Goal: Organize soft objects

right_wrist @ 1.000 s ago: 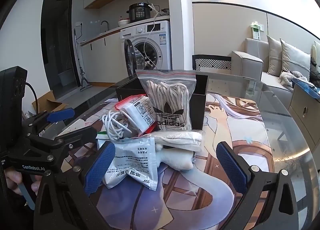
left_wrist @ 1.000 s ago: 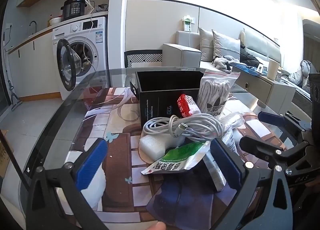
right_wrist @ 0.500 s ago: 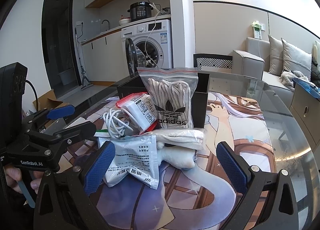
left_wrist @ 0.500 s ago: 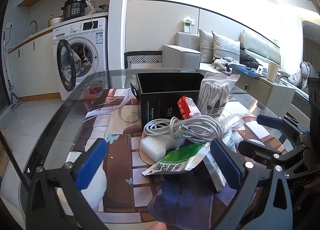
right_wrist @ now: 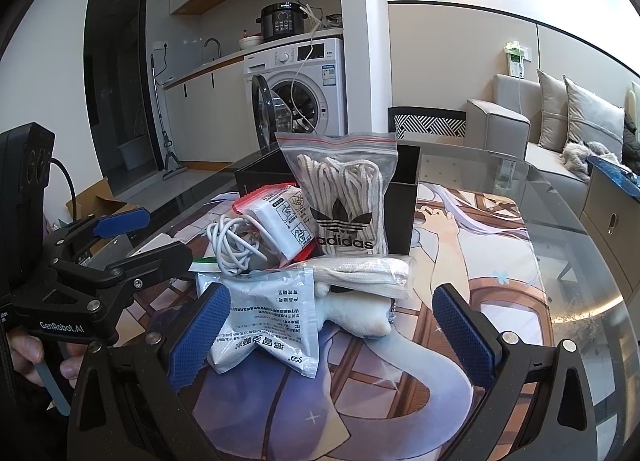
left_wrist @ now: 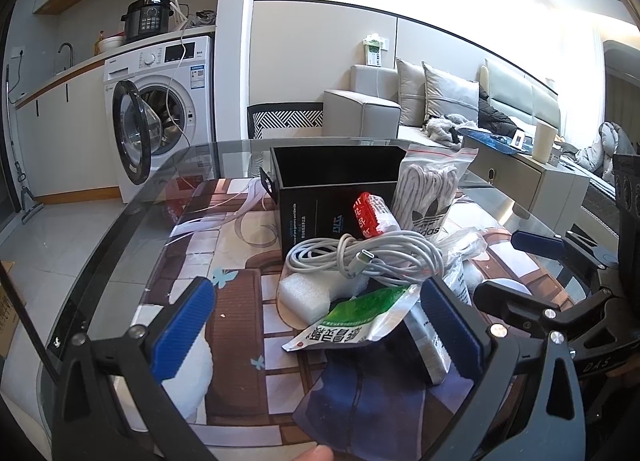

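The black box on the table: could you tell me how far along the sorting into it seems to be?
Nothing looks done: the black box appears empty. Nothing is in hand either; the left gripper and right gripper are both open. Left to do: the adidas bag, white cable, green pouch and white packet lie outside it.

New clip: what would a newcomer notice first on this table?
A heap of soft packets crowds the front of an open black box; an adidas zip bag of laces leans upright against it. A coiled white cable tops the heap, and both hand-held grippers hover open short of it.
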`<action>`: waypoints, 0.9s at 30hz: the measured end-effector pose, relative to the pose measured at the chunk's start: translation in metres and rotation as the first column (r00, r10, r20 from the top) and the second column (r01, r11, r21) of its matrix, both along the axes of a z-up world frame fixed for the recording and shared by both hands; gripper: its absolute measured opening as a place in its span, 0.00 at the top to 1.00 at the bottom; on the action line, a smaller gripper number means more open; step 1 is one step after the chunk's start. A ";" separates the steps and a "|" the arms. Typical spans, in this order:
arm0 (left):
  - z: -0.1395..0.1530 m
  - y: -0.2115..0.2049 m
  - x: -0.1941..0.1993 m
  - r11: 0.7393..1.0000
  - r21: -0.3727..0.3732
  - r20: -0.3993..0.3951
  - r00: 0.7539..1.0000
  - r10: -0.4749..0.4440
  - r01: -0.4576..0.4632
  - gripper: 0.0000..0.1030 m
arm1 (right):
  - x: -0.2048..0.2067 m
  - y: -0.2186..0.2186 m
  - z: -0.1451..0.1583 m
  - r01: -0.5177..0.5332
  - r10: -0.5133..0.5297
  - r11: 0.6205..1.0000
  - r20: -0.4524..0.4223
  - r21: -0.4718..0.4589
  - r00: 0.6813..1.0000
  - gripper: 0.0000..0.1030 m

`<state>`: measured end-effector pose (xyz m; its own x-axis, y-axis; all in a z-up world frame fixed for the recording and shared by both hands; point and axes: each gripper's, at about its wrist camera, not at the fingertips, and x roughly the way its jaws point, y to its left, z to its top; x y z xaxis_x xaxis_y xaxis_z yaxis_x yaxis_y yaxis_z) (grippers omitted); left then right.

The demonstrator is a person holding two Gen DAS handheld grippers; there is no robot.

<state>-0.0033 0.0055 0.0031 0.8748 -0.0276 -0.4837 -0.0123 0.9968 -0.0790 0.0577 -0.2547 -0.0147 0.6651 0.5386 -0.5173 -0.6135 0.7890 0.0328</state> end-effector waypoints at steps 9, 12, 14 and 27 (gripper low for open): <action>0.000 0.000 0.000 1.000 0.001 -0.001 1.000 -0.001 0.001 0.00 | 0.000 0.000 -0.001 0.000 0.000 1.000 -0.002 -0.001 1.000 0.00; -0.001 0.000 0.000 1.000 0.001 -0.001 1.000 -0.002 0.002 0.00 | 0.000 0.001 -0.001 -0.001 0.001 1.000 -0.002 -0.002 1.000 0.00; 0.000 0.000 0.000 1.000 0.001 -0.001 1.000 -0.001 0.001 0.00 | 0.000 0.000 -0.001 -0.001 0.001 1.000 -0.002 -0.002 1.000 0.00; 0.000 0.000 0.000 1.000 0.003 -0.002 1.000 -0.002 0.002 0.00 | 0.000 0.001 -0.005 0.000 0.000 1.000 -0.001 -0.003 1.000 0.00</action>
<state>-0.0030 0.0051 0.0026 0.8740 -0.0282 -0.4852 -0.0102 0.9970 -0.0763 0.0574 -0.2533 -0.0193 0.6643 0.5374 -0.5196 -0.6138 0.7889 0.0313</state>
